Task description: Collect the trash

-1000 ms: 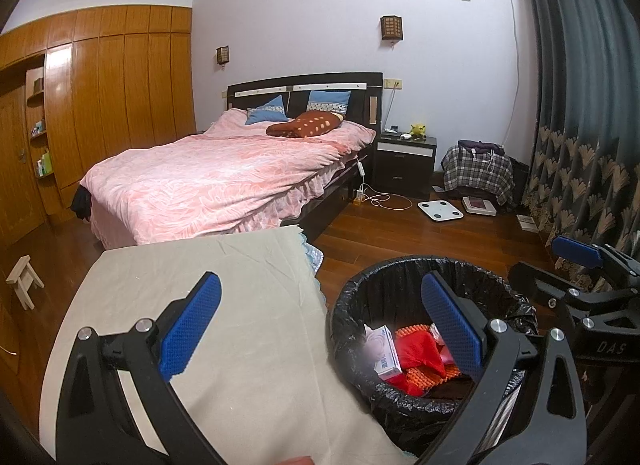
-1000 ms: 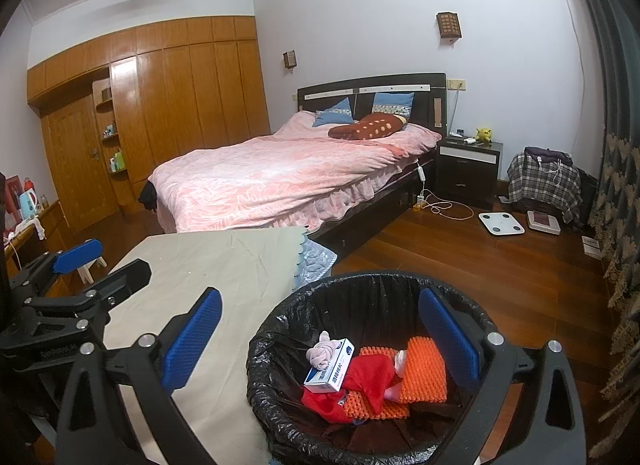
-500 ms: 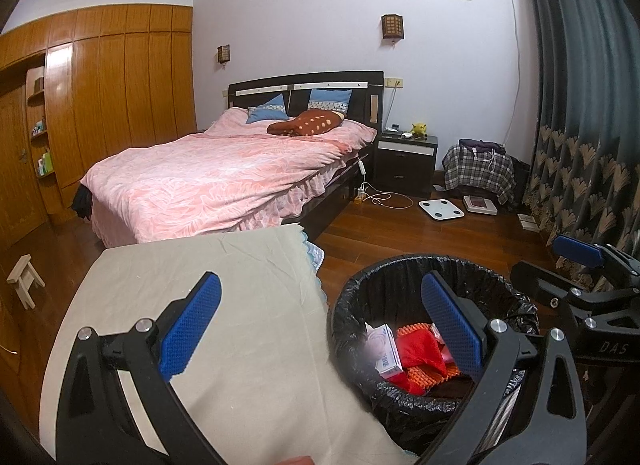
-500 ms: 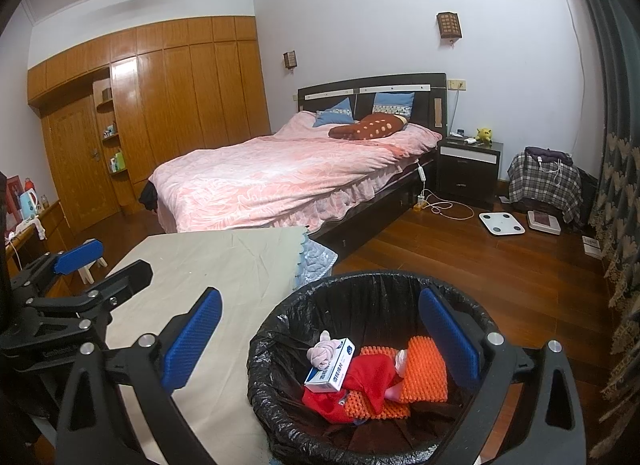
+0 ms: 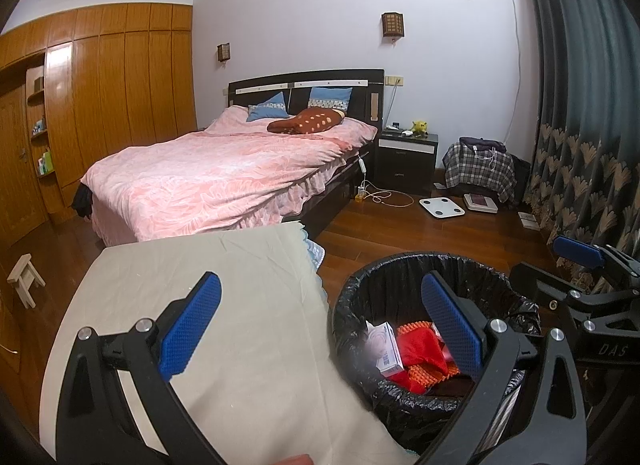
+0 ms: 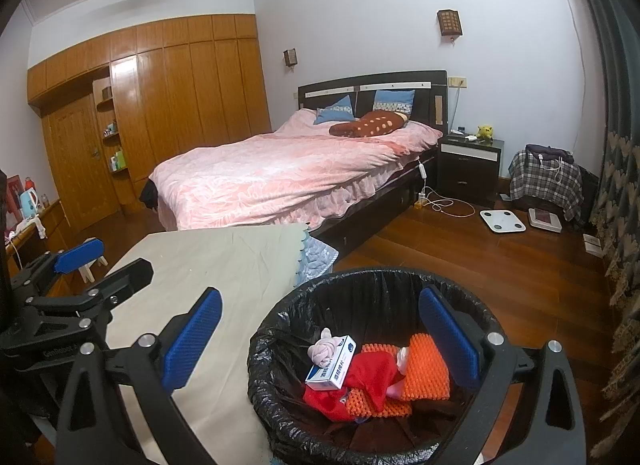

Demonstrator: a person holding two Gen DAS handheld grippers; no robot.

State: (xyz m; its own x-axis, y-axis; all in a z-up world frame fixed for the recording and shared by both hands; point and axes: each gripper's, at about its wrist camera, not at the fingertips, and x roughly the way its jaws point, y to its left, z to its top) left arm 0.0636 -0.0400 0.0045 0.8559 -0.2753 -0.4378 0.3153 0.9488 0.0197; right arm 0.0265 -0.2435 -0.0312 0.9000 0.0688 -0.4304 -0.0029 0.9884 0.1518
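— Dim, bluish indoor light; no strong shadows.
— Glare on the wardrobe (image 5: 92, 105) panels and floor (image 6: 460, 257).
— Heavy fisheye bending, black corners.
— Soft blur on the box (image 5: 386, 353) in the left view.

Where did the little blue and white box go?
In the right wrist view, the box lies inside the black trash bin, left of middle, leaning on red cloth with a pink sock beside it.

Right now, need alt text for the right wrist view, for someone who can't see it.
The open, empty right gripper hovers over a round bin lined with a black plastic bag, which holds a white and blue carton, red cloth and orange foam mesh. A beige cloth-covered table lies left, the open left gripper above it, a pink-quilted bed behind.
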